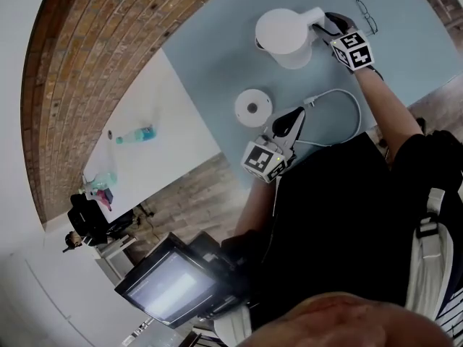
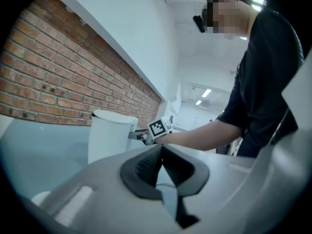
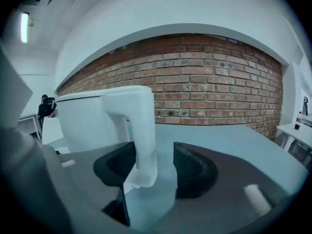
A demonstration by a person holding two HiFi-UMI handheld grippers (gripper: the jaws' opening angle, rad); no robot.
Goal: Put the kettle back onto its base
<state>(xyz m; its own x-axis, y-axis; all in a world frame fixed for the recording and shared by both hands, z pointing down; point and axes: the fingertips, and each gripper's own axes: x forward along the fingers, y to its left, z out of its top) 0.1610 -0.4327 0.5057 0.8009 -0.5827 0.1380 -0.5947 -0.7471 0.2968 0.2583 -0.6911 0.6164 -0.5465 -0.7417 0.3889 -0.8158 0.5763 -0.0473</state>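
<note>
Kettle (image 1: 283, 36): white, upright on the pale blue table (image 1: 210, 56), upper centre of the head view, well apart from its base (image 1: 253, 108).

Base: round white disc, centre of frame, with the cord (image 1: 350, 105) looping off to the right.

Right gripper (image 1: 327, 26): upper right, at the kettle's handle (image 3: 142, 130). Jaws spread, with the handle standing between them, close against the left-hand pad and clear of the right-hand one.

Left gripper (image 1: 289, 118): just right of and below the base. Jaws pressed together, nothing between them.

Glasses (image 1: 367, 16): upper right, near the right gripper.

Bottle (image 1: 137, 134): lying on the white table (image 1: 173, 100), left of centre.
</note>
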